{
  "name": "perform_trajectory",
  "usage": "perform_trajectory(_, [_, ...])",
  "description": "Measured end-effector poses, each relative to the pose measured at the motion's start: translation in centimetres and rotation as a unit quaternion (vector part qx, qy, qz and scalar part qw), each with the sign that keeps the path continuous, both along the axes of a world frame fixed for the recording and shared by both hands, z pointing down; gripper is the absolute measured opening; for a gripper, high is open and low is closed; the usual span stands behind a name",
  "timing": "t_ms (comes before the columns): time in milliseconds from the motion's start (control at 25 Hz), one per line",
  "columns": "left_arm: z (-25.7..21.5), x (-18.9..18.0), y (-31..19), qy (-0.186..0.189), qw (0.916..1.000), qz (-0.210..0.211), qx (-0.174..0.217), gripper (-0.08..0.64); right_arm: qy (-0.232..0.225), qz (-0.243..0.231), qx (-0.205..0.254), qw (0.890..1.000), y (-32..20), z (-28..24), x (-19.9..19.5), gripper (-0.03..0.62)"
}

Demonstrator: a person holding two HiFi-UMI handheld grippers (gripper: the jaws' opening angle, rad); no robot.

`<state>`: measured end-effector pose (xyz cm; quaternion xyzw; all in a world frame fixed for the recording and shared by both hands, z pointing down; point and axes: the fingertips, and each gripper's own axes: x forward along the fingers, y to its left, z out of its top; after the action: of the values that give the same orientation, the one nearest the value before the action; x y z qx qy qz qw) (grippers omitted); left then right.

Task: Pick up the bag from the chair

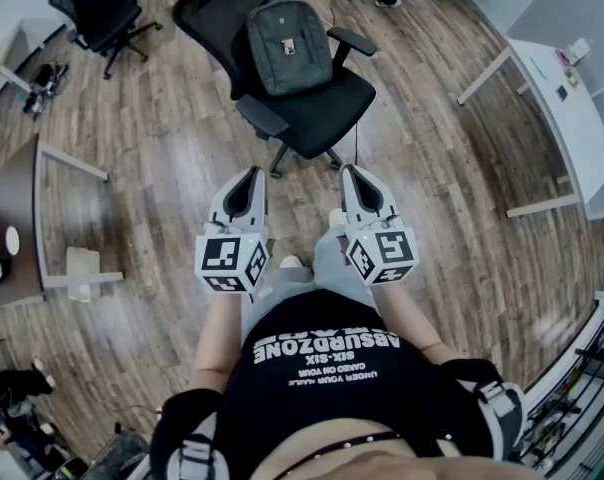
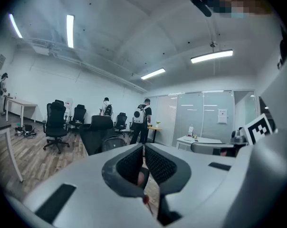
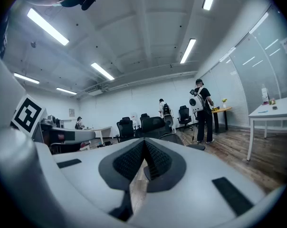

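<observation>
Risks: black mesh office chair on castors (image 1: 317,118) likely rolls if nudged. Armrests crowd approach. Backpack may slump off seat.
left claw (image 1: 250,176), right claw (image 1: 354,173): both closed, empty, well short of chair.
Dark grey soft fabric backpack (image 1: 288,44): upright on seat, leaning against backrest; front pocket, small pale tag.

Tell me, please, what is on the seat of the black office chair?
A dark grey fabric backpack stands there, leaning on the backrest. It hides the seat beneath it and the backrest's middle.
</observation>
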<state>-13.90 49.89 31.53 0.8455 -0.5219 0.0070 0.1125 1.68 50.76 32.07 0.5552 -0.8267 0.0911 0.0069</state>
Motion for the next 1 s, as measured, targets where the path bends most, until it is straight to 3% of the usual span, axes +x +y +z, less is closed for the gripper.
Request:
perform_trajectory(480, [0.0, -0.6, -0.3, 0.012, 0.9999, 0.0, 0.003, 0.029, 0.004, -0.021, 0.013, 1.0, -0.8, -0.3, -1.7, 0.017])
perform_trajectory(720, [-0.6, 0.5, -2.9, 0.058, 0.9983, 0.002, 0.0, 0.029, 0.003, -0.038, 0.017, 0.999, -3.5, -0.3, -0.7, 0.017])
perform_trajectory(1000, [-0.1, 3.3, -9.0, 0.026, 0.9992, -0.023, -0.018, 0.029, 0.024, -0.078, 0.021, 0.996, -9.5, -0.1, 1.8, 0.017])
